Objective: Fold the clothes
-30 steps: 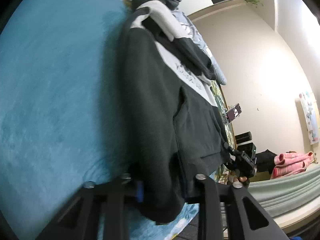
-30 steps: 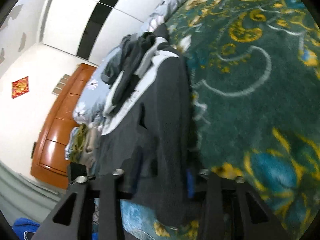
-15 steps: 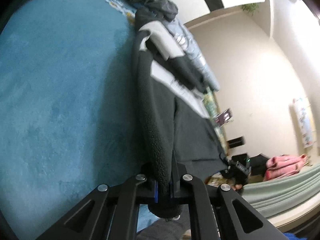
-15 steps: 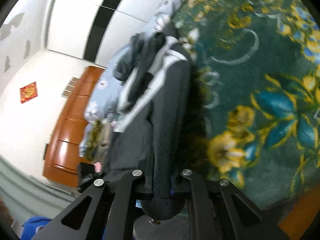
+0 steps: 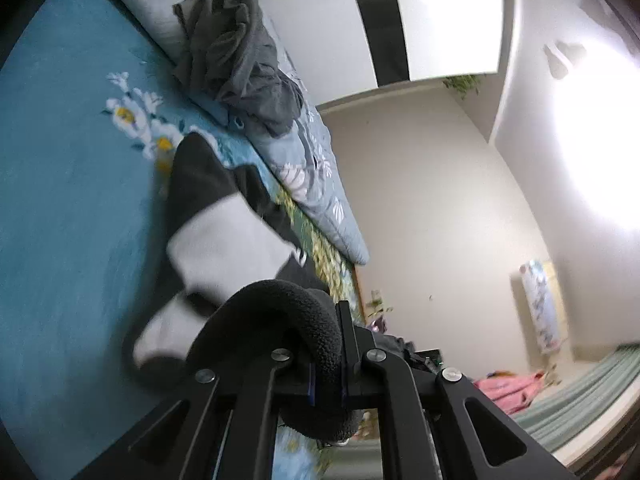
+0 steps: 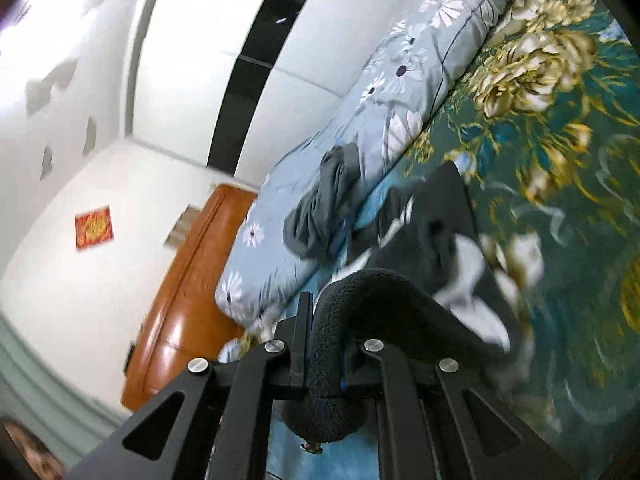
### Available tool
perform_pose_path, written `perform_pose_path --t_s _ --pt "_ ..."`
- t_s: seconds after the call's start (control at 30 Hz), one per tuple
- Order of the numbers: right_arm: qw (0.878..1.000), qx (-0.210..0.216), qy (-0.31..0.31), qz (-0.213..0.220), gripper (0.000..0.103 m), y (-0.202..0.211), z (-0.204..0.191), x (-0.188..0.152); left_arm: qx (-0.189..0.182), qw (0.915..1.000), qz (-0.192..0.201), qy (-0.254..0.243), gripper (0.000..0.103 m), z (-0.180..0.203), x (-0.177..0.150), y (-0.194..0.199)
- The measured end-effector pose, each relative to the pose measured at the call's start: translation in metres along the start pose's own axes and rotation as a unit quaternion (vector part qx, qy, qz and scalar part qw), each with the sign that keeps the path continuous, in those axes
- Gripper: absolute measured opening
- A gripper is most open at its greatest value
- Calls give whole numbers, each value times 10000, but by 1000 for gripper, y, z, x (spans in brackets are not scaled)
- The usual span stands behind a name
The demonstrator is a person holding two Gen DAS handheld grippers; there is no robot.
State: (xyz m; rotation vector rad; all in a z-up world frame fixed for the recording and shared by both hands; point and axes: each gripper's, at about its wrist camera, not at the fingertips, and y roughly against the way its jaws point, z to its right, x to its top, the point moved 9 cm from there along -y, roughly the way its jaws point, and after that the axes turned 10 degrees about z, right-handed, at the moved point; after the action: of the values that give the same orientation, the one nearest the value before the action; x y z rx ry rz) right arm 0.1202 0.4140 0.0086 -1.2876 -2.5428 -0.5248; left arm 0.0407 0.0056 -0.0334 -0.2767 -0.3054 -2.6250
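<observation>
This is a bedroom in a home. A bed carries a blanket (image 5: 60,208), plain teal at one end and patterned with gold flowers at the other. A floral quilt (image 6: 404,80) lies rolled along its far edge, with grey clothes (image 5: 236,60) heaped on it. A wooden headboard (image 6: 188,276) stands at one end. Plain walls, a red picture (image 6: 94,227), a wardrobe (image 5: 436,16) and green curtains (image 5: 580,400) complete the room.

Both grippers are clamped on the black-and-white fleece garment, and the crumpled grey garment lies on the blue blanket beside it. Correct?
Not quite. Left gripper and right gripper do clamp the black-and-white fleece garment, but the grey garment lies on the floral quilt, as the left wrist view shows.
</observation>
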Motion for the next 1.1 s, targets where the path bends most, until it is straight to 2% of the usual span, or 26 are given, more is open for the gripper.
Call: perform_pose_path --t_s 0.2,0.37,0.5,0.57,0.63,0.73,0.8,0.93,1.0,1.1 --pt "9982 -359 -489 28 10 -71 39 47 434 9980 54 450 8 -46 46 -48" --pt "9933 -701 -910 -80 10 -108 88 58 593 9954 -45 757 9 -82 61 -82" --pt "9912 -813 -1029 -199 13 -119 109 57 506 9935 -125 1012 13 -96 63 -93" --pt "9914 -831 -984 -213 14 -120 110 57 422 9941 -146 991 19 -92 63 -93" --pt "9921 -864 -883 -227 16 -119 105 59 259 9952 -146 930 37 -80 63 -88" --pt "9939 -842 -671 -237 25 -115 87 63 -58 9971 -174 734 57 -53 64 -80" --pt "9955 -766 -500 -232 40 -110 70 67 -126 9988 -184 443 61 -35 64 -76" --pt "9970 -772 -91 -59 42 -91 46 78 -133 9998 -2 -163 67 -11 69 -61" --pt "9965 -832 -42 40 42 -80 47 81 -94 9988 170 -455 70 -5 73 -52" --pt "9939 -1096 -6 99 42 -66 60 79 485 9905 318 -1249 71 -9 72 -38"
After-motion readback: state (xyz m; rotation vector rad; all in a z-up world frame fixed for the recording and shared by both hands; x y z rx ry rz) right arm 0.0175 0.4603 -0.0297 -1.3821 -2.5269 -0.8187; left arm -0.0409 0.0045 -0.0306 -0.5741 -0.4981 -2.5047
